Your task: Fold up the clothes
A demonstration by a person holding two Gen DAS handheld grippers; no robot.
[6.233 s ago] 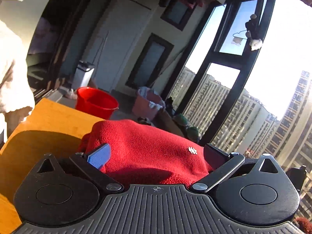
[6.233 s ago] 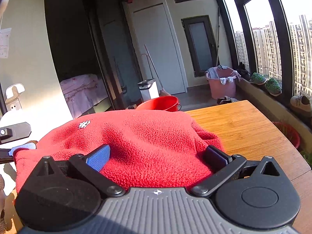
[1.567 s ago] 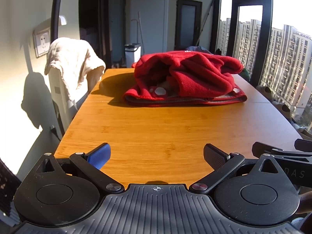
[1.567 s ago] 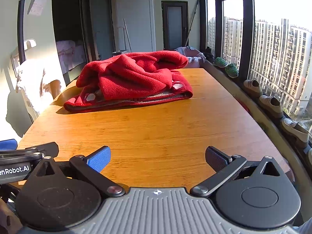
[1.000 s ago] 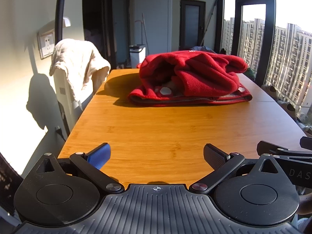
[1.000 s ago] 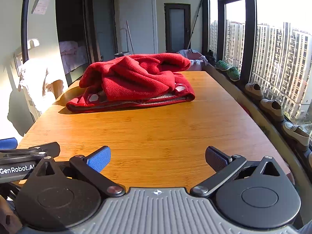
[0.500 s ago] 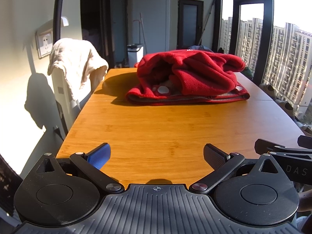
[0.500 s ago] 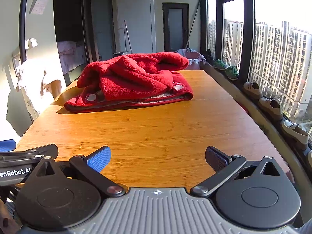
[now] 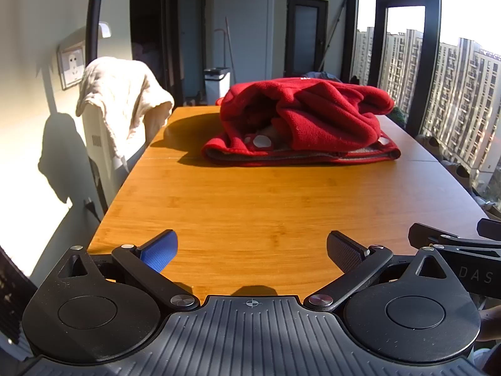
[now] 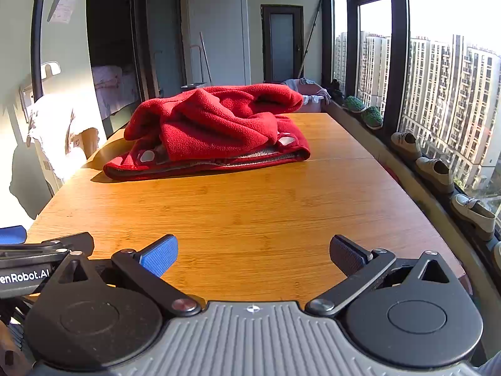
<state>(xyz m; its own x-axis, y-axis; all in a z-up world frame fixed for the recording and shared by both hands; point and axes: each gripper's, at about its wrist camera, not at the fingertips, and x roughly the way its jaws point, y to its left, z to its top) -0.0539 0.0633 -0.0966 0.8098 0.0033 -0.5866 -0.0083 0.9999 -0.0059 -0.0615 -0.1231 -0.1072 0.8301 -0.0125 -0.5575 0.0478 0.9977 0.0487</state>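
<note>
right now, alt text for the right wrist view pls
A red fleece garment lies loosely bundled at the far end of a wooden table. The open right gripper hovers empty over the near edge, with shoes lined along the window sill.

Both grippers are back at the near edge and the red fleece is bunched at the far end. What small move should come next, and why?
Probably bring both grippers forward to the red fleece. The left gripper and right gripper are open and empty over the bare table, well short of the garment. Its top layer lies in a rumpled heap over a flatter bottom layer, so the fold looks unfinished.
</note>
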